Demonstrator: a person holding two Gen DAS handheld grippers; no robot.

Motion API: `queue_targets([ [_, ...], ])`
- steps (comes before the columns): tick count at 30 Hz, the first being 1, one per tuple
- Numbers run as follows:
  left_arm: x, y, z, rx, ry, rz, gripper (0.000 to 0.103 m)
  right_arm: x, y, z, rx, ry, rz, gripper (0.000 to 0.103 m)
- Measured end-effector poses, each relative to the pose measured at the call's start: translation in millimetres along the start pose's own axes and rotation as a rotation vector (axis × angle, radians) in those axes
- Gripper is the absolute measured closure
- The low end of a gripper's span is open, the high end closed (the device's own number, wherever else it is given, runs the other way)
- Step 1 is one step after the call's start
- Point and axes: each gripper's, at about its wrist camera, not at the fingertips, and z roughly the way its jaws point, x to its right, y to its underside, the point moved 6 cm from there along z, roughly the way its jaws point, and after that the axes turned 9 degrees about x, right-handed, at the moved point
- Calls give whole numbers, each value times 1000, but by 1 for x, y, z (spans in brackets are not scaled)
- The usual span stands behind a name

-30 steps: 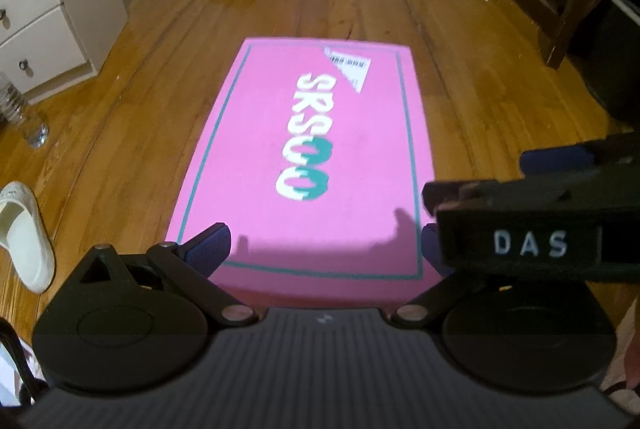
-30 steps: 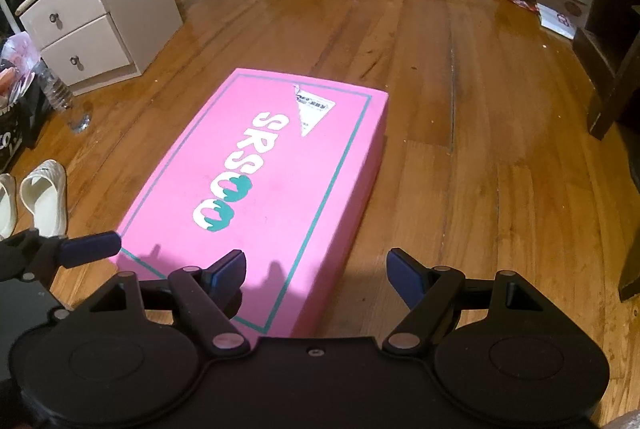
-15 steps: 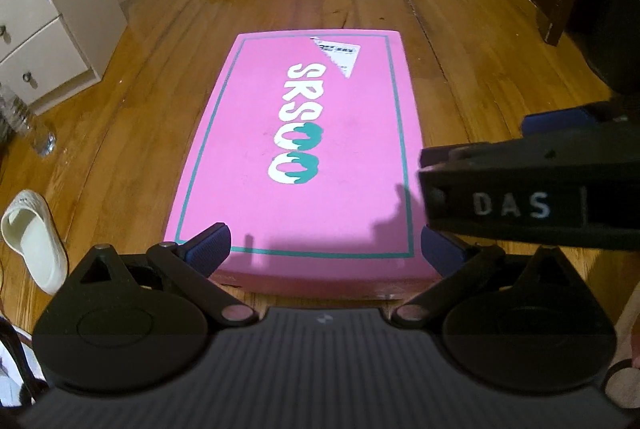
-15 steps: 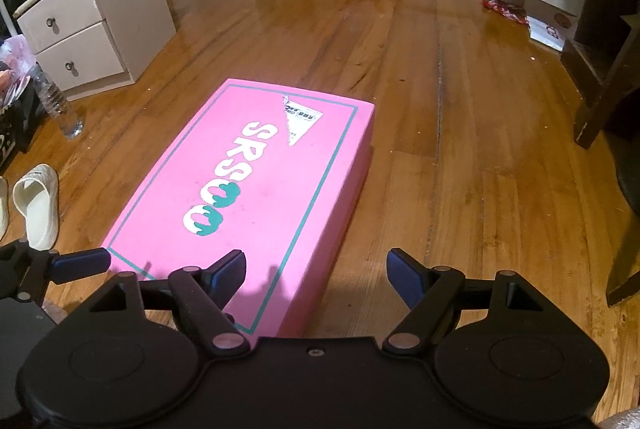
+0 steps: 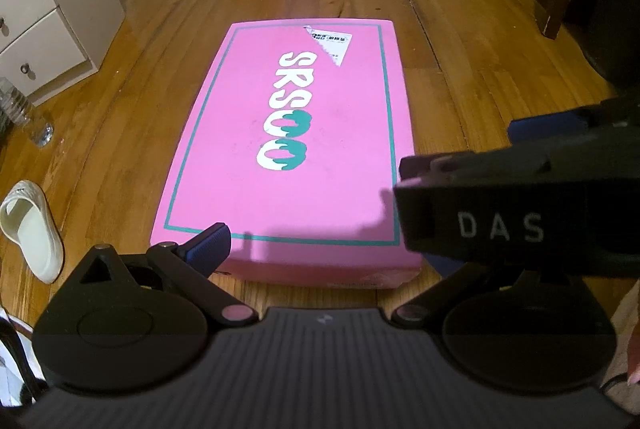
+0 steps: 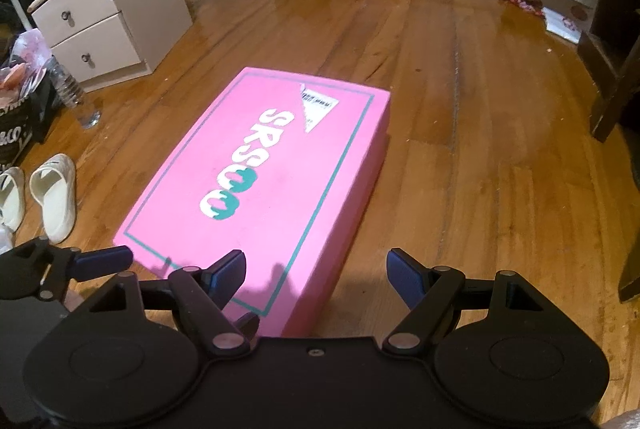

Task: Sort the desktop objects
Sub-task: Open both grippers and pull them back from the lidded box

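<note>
Both views have pulled back slightly over the past second, so the pink box now shows whole on the wooden floor. At far left stand a pale drawer unit and a water bottle, with cream slippers nearer. The left tongs hang released over the box's near end — nothing between the blue pads. To the right, the right tongs are likewise released, spanning the box's near right corner without touching it.
</note>
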Motion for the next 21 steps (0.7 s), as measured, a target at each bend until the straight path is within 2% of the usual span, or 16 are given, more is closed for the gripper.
queue_targets([
  [7, 0, 1, 0, 11, 51, -27, 0, -3, 1, 1, -6, -4, -8, 21],
  [12, 5, 1, -2, 32, 30, 6, 0, -4, 4, 2, -10, -2, -38, 22],
  [21, 11, 1, -1, 45, 79, -16, 0, 0, 4, 5, -19, 10, -37, 21],
])
